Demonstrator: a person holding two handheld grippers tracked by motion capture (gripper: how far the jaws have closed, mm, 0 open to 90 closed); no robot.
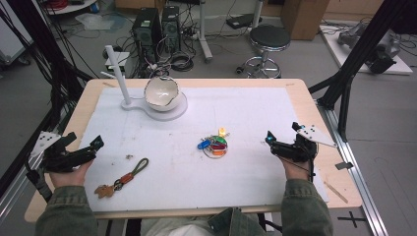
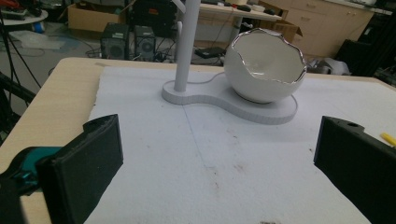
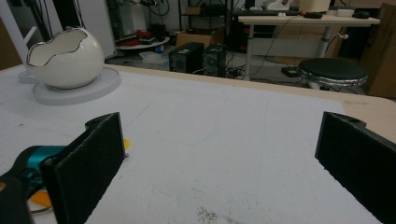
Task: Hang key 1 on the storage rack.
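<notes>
Keys (image 1: 215, 144) on a ring (coloured tags) lie on the white mat (image 1: 255, 113), in front of the eggshell bowl (image 1: 161, 93). Right gripper (image 1: 273, 141) sits just right of the keys, jaws wide, nothing between. Left gripper (image 1: 91, 147) well left, jaws wide, empty. Leather keychain (image 1: 123, 178) lies left of the keys.

Light even, soft, from overhead; room fairly dim, floor grey and murky at far side. White mat (image 1: 196, 162) brightest area, slightly washed out, no hard glare. Shadows faint: pale smudge under bowl (image 1: 161, 92), thin one beside key bunch (image 1: 215, 145). High view low in detail, small items mushy, straight frame bars lean at left and right edges. Gripper views: black pads (image 2: 88, 158) near lens soft, far background mildly blurred, rim of bowl catches small highlight.
</notes>
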